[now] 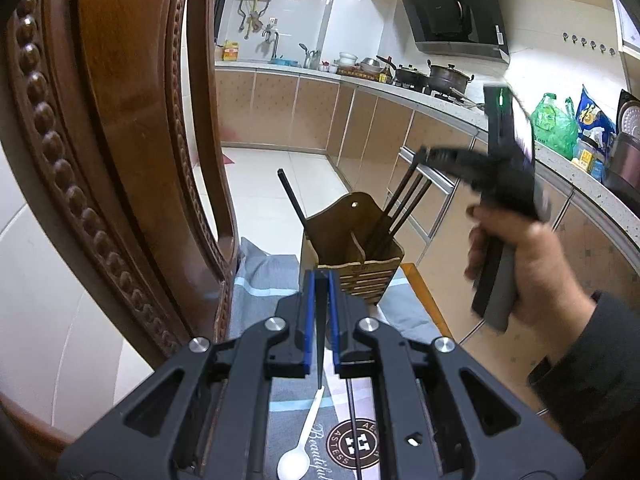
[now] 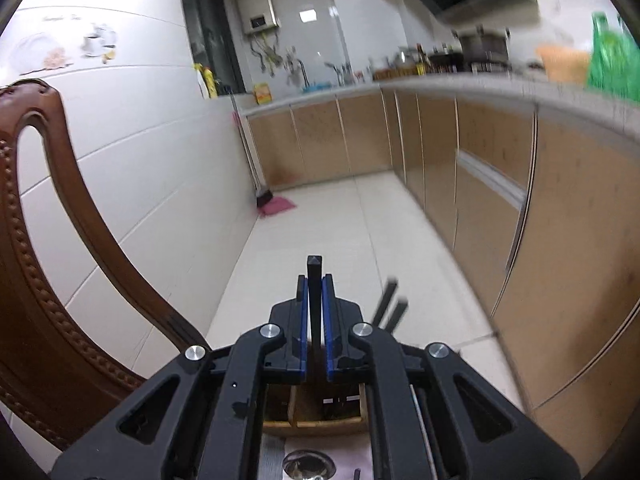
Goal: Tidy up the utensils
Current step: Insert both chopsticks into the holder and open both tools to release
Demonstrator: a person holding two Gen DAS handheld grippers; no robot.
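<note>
My left gripper (image 1: 321,276) is shut on a black chopstick (image 1: 321,332) that hangs down between its blue pads, just in front of the wooden utensil holder (image 1: 356,256). The holder stands on the cloth-covered table and has several black chopsticks (image 1: 404,200) in it. My right gripper (image 2: 315,280) is shut on another black chopstick (image 2: 315,300), held upright above the holder (image 2: 320,412). In the left wrist view the right gripper (image 1: 424,156) hovers above and right of the holder. A white spoon (image 1: 298,452) lies on the cloth below.
A carved wooden chair back (image 1: 120,140) stands close on the left. A loose black chopstick (image 1: 352,408) lies on the grey patterned cloth (image 1: 260,280). A metal spoon bowl (image 2: 306,464) lies below the holder. The kitchen counter (image 1: 440,108) with pots runs along the right.
</note>
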